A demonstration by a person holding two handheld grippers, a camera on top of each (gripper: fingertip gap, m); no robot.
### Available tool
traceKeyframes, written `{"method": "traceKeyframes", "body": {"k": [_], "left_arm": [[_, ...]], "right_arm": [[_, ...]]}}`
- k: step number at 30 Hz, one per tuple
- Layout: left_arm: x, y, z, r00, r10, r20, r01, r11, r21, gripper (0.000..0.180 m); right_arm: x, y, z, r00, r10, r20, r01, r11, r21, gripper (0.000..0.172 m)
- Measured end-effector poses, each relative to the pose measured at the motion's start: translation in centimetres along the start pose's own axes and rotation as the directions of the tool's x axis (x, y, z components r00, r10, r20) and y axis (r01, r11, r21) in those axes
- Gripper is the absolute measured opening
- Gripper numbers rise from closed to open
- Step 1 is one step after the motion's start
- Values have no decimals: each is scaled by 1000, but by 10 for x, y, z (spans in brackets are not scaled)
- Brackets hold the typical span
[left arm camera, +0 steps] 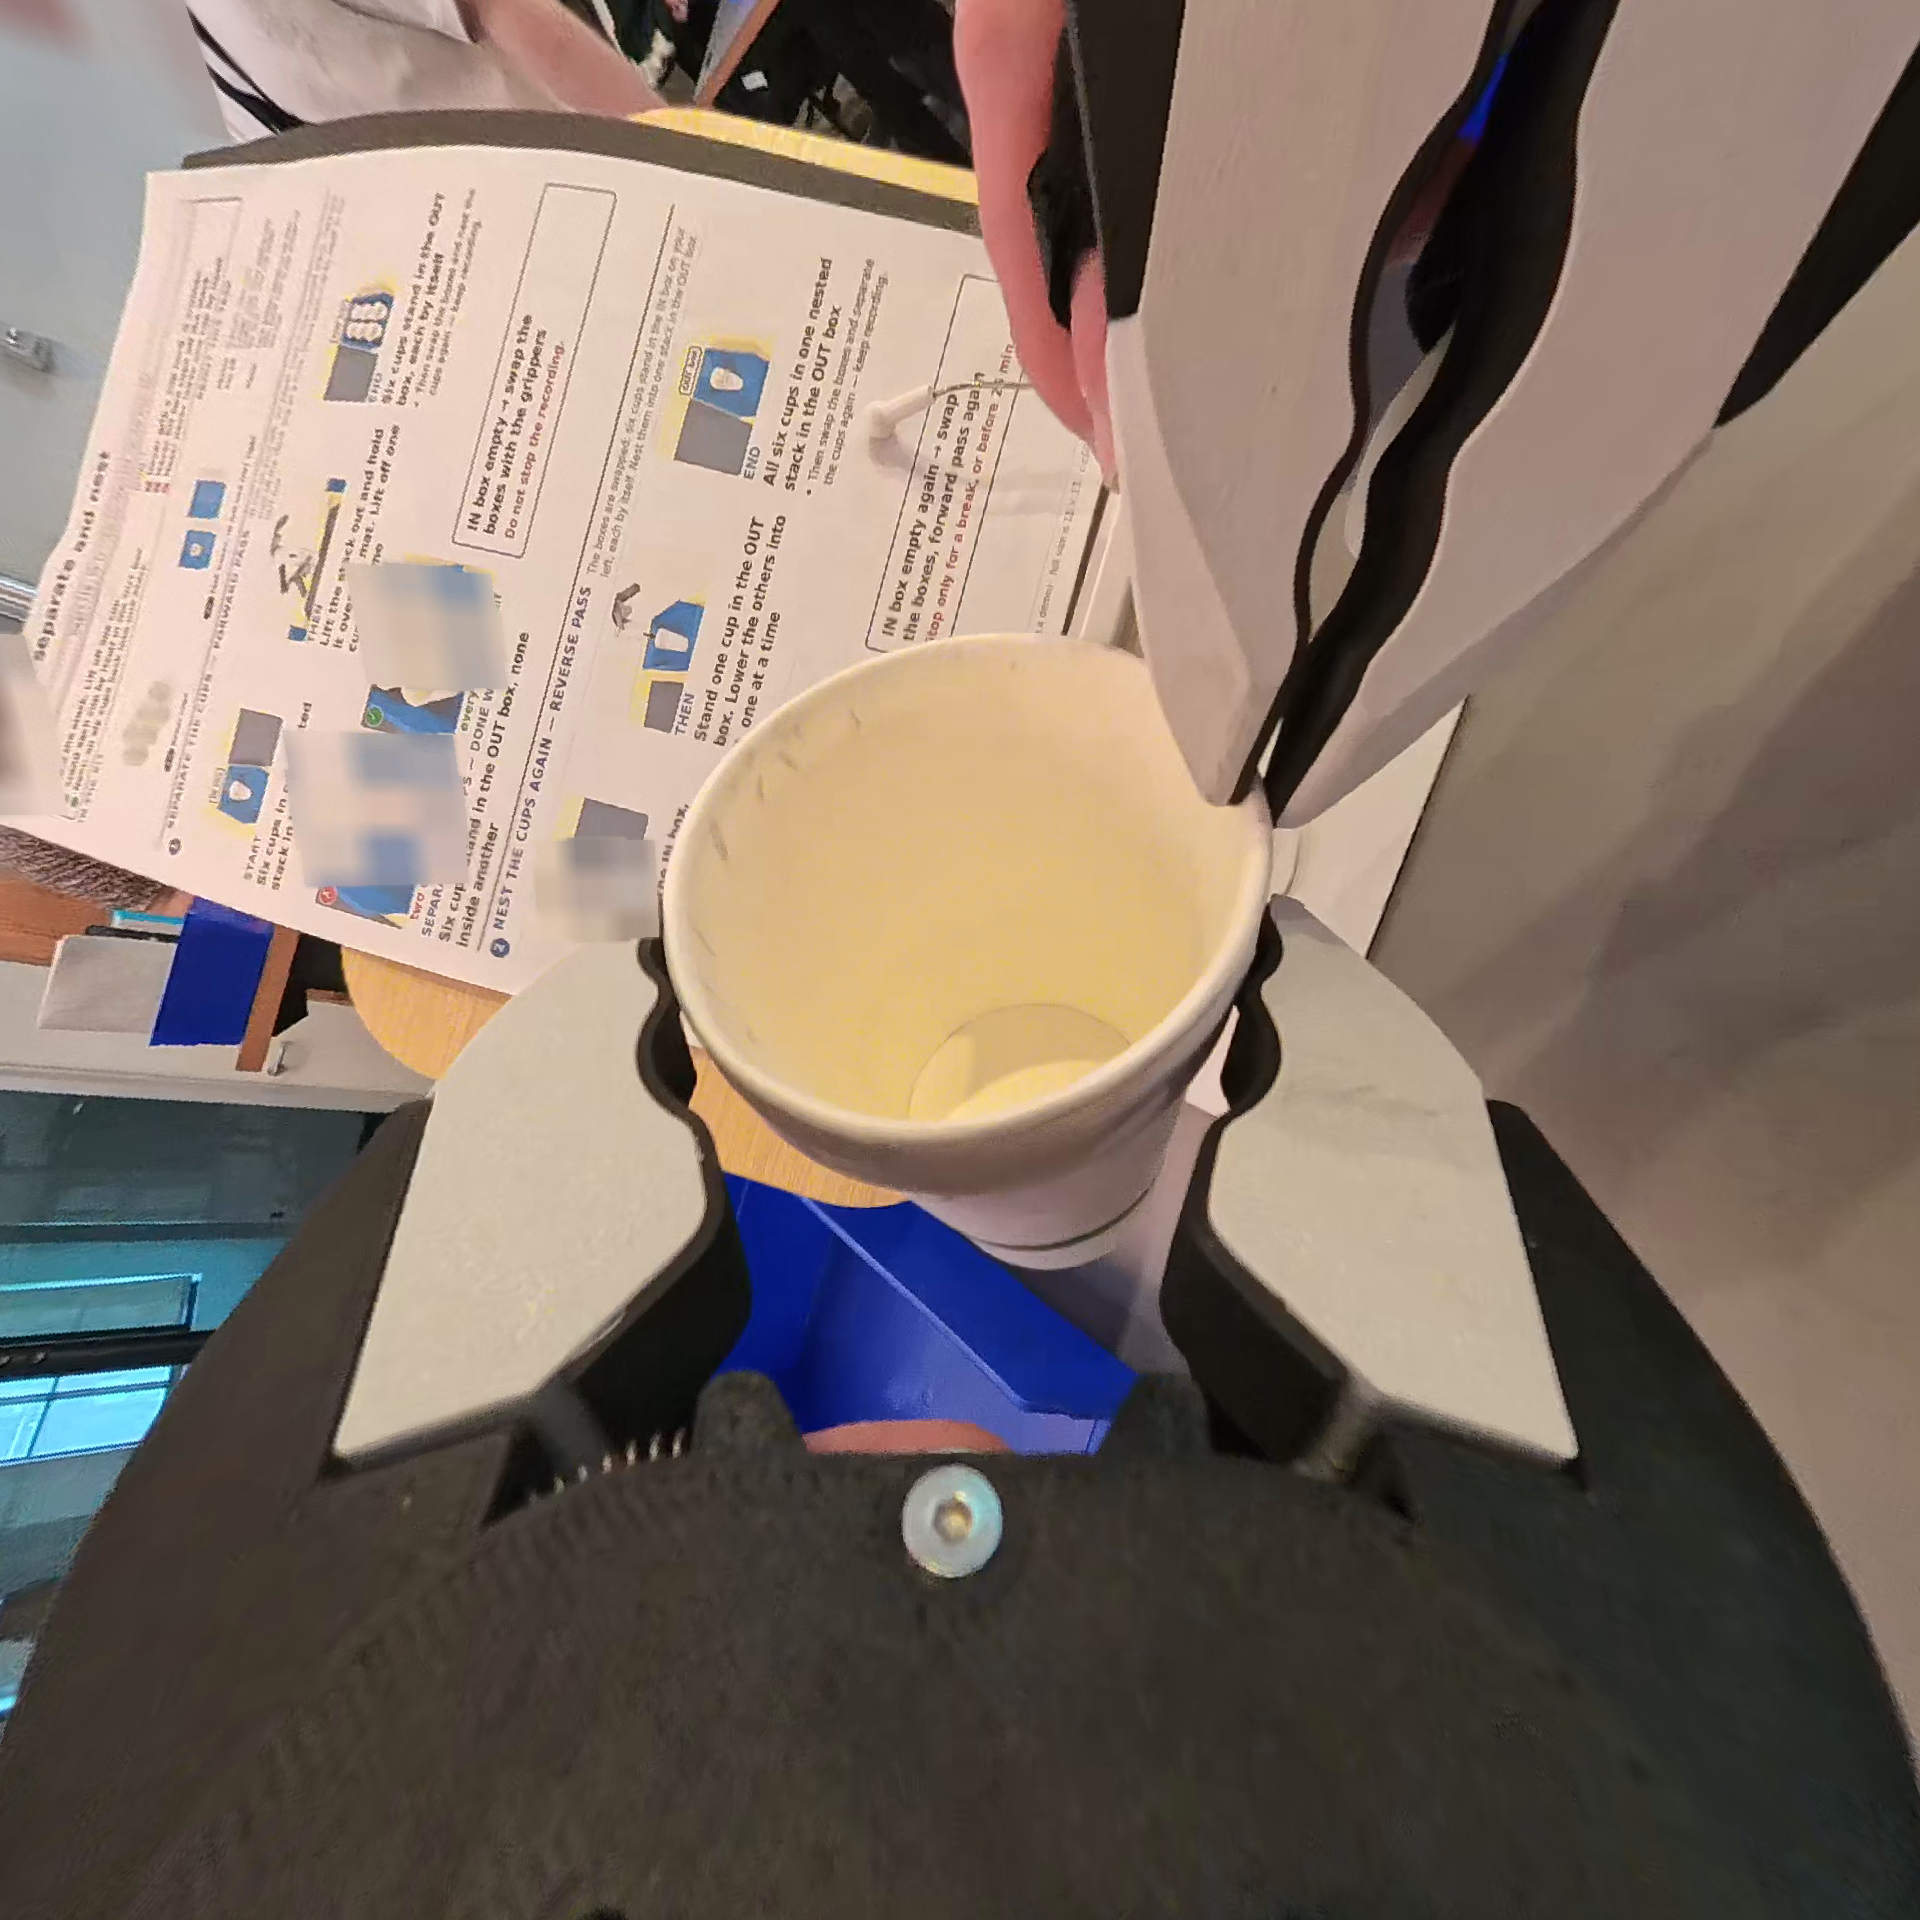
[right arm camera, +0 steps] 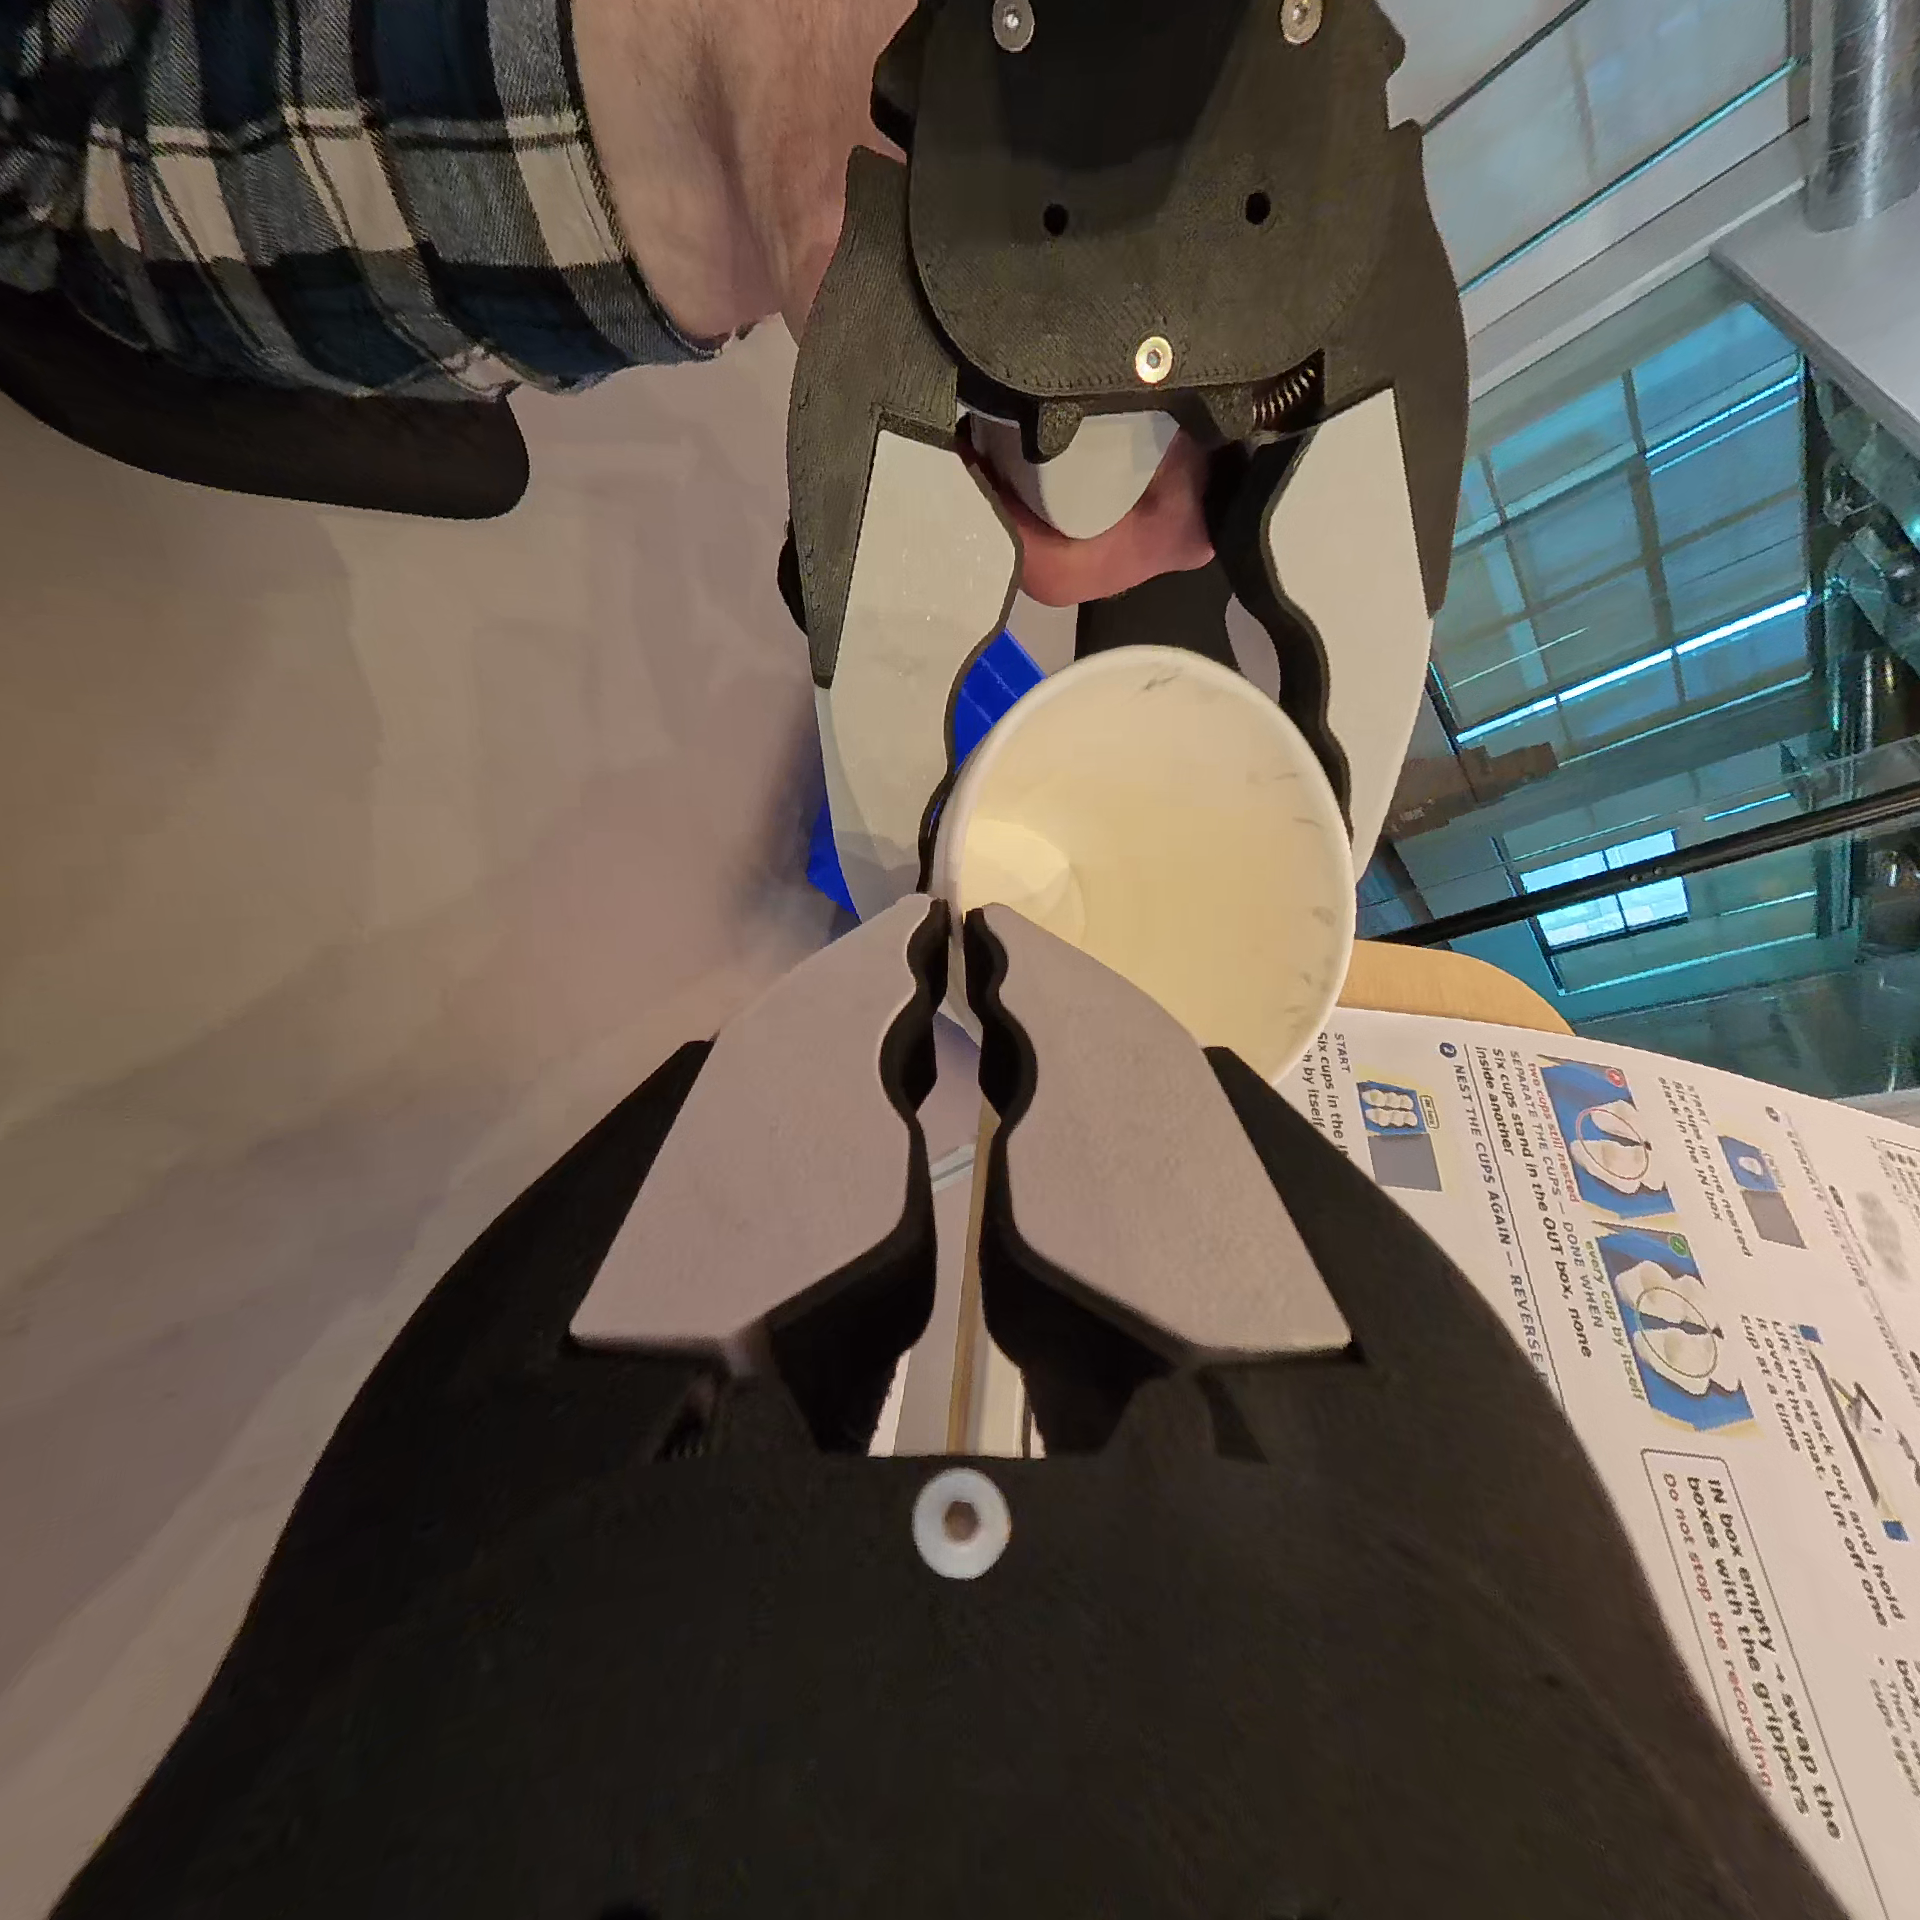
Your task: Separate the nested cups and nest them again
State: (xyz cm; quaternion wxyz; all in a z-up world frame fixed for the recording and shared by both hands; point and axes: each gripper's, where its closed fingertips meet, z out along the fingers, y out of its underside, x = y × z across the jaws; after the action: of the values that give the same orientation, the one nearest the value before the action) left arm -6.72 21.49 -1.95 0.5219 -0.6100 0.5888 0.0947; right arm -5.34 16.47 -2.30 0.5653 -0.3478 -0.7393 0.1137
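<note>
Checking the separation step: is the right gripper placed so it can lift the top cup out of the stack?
Probably yes. The right gripper is shut on the top cup's rim, nothing blocks the way up, and the left gripper's pads brace the stack from outside.

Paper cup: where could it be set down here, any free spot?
Free: most of the printed sheet, bare, and a strip of wooden tabletop along its near edge. The blue box lies under the cup, its inside mostly hidden. Crowded: at the cup itself, clamped by the left gripper with the right gripper pinching its rim.
</note>
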Motion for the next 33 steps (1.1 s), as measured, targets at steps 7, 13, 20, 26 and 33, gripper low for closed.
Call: {"method": "traceKeyframes", "body": {"k": [7, 13, 20, 26, 33], "left_arm": [[2, -1, 0, 1000, 8, -9, -8, 1000, 6, 100], [2, -4, -2, 1000, 10, -4, -10, 1000, 15, 100], [3, -6, -3, 1000, -2, -18, 2, 999, 37, 100], [3, -7, -3, 1000, -6, -24, 7, 999, 45, 99], [1, -11, -5, 1000, -19, -24, 21, 997, 78, 99]], "right_arm": [[-2, -3, -2, 1000, -24, 2, 24, 1000, -8, 3], [-2, -5, -5, 999, -36, -7, 36, 999, -8, 3], [-1, -8, -8, 998, -58, -20, 58, 998, -11, 3], [0, -8, -12, 998, -59, -21, 59, 998, -10, 3], [3, -10, -16, 998, -51, -30, 52, 999, 11, 3]]}}
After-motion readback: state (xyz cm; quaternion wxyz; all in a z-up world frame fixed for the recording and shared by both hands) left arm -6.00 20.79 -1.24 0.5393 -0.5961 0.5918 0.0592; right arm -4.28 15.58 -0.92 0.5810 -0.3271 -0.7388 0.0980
